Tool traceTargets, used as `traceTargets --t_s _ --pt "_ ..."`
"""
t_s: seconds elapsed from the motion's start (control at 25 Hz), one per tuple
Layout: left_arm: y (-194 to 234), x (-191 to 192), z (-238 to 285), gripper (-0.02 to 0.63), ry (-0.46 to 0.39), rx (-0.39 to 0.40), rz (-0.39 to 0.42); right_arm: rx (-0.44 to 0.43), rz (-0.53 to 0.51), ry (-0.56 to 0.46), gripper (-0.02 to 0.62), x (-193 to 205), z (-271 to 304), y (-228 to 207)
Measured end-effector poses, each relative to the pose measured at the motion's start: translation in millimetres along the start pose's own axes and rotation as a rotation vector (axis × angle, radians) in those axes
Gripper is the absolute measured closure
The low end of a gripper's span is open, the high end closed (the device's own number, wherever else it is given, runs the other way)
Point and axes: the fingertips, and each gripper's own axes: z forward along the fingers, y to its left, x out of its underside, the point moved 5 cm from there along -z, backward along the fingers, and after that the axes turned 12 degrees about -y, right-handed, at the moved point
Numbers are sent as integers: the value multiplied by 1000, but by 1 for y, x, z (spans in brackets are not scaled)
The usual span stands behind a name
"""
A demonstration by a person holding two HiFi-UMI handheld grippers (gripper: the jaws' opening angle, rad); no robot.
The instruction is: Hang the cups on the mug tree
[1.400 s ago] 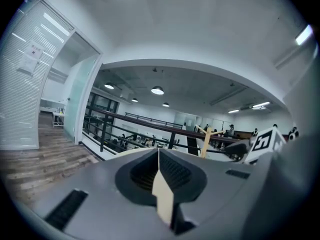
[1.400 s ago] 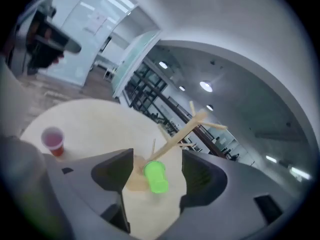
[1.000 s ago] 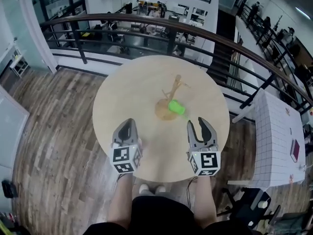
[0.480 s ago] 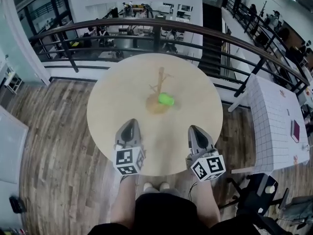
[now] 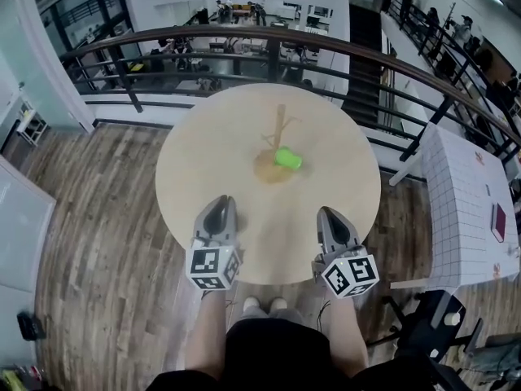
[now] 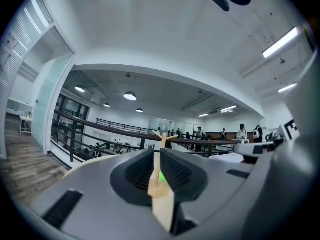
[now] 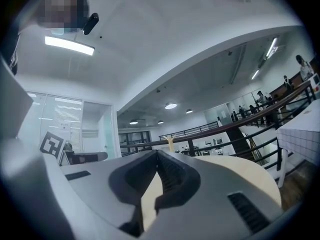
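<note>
Well, my left gripper (image 5: 218, 208) and right gripper (image 5: 332, 218) are clenched, empty. Nothing needs holding: the green cup (image 5: 287, 158) looks hung on the mug tree (image 5: 281, 123).

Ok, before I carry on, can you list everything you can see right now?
table: one, round, pale wood, in front of the person.
mug tree: one, light wood, upright near the table's middle.
cup: one, green, low against the mug tree; whether hung or lying, cannot tell.
railing: one, dark, curving behind the table.
side table: one, white with a grid, at the right.
left gripper: one, grey, shut and empty, over the table's near edge.
right gripper: one, grey, shut and empty, over the near edge.
</note>
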Motion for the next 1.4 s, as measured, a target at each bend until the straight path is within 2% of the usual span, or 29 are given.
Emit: traceTargets --t_s 0.08,0.16,0.24,0.36,0.44,0.6,0.88,1.08,1.2,1.4 --pt "5 4 -6 568 9 9 -10 -14 10 7 586 4 4 5" --pt "8 12 -11 417 38 36 -50 -22 21 20 586 11 6 8" --pt "12 22 -19 333 71 45 -86 -31 26 39 586 18 6 12" --pt "18 37 -37 283 115 18 -54 -44 29 61 586 27 5 19" --pt "18 55 -51 272 166 5 -55 -47 28 70 586 30 4 21" --pt "15 94 -69 272 275 5 -122 -51 7 101 586 32 2 19" --pt "39 134 -76 273 340 -120 -77 -29 -30 160 586 37 -12 14" --pt "51 180 -71 273 440 -111 -88 -40 -107 238 586 50 -19 16" --pt "53 203 -65 272 501 -73 -53 -49 -126 274 586 58 -20 19" --pt "58 231 -49 272 563 -47 63 -63 -145 316 586 66 -22 19"
